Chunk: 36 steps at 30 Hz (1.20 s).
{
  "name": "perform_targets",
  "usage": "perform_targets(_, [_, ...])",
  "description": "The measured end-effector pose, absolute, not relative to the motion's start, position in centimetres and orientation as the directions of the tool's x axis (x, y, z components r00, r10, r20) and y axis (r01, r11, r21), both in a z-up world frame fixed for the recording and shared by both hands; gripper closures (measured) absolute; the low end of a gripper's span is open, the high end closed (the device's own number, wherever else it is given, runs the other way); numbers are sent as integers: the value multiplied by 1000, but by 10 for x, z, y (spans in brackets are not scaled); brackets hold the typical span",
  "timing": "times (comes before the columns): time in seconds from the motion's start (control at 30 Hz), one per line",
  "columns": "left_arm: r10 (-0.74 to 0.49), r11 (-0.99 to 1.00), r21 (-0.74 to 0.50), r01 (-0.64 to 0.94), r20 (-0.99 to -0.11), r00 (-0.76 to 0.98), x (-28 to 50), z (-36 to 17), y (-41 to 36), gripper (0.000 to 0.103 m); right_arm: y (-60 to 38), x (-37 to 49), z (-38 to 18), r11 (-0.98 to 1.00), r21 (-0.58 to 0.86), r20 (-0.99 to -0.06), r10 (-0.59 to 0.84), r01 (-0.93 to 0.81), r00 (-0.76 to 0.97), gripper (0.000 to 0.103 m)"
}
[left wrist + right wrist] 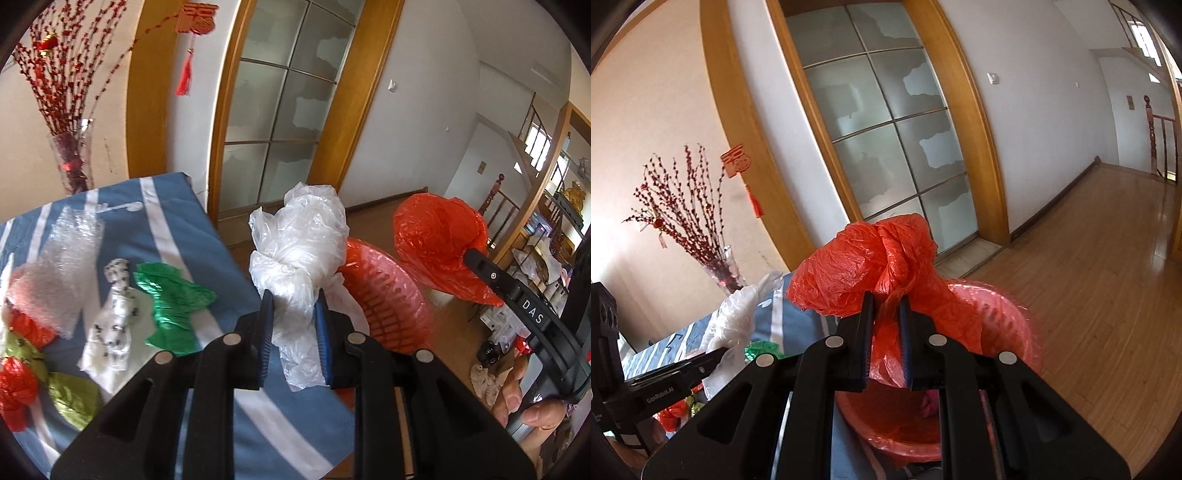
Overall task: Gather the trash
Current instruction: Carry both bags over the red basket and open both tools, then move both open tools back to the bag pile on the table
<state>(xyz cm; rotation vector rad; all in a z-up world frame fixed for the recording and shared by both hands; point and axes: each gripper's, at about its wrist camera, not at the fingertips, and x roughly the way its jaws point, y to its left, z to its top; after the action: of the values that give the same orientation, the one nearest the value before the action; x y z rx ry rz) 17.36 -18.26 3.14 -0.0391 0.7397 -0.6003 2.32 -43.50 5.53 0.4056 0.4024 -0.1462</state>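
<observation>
Green wrapper [173,306] and other scraps lay on the blue striped cloth [229,417]. The left gripper [293,332] pinched a crumpled white bag [299,251] beside the red basket [388,295]. The right gripper [886,332], jaws nearly closed, clamped a red bag [864,266] above that basket.

Both grippers: left gripper [294,308] and right gripper [886,308] black, blue ribbed pads [322,332], round silver pins; right side stamped "DAS", left side "GenRobot.AI".
</observation>
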Motion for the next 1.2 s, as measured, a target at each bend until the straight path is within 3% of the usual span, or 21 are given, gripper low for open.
perform_targets(0.57, [-571,784,-256,566,-656,494,188,2,-254,80,-470,35,44,868,417,-420,-79,270,904,89])
perform_targets(0.67, [-563,789,-258,558,-668,487,193,-6,-262,76,-477,41,39,855,440,-433,-64,273,899,86])
perform_targets(0.73, [-553,796,-260,547,-681,481,196,-12,-264,73,-479,44,34,849,449,-447,-57,279,893,72])
perform_targets(0.83, [-540,805,-262,533,-696,473,199,-20,-262,66,-482,43,26,843,448,-460,-67,297,885,62])
perform_targets(1.2, [-422,874,-159,459,-717,555,190,-32,-216,52,-464,34,20,884,347,-498,-109,313,861,61])
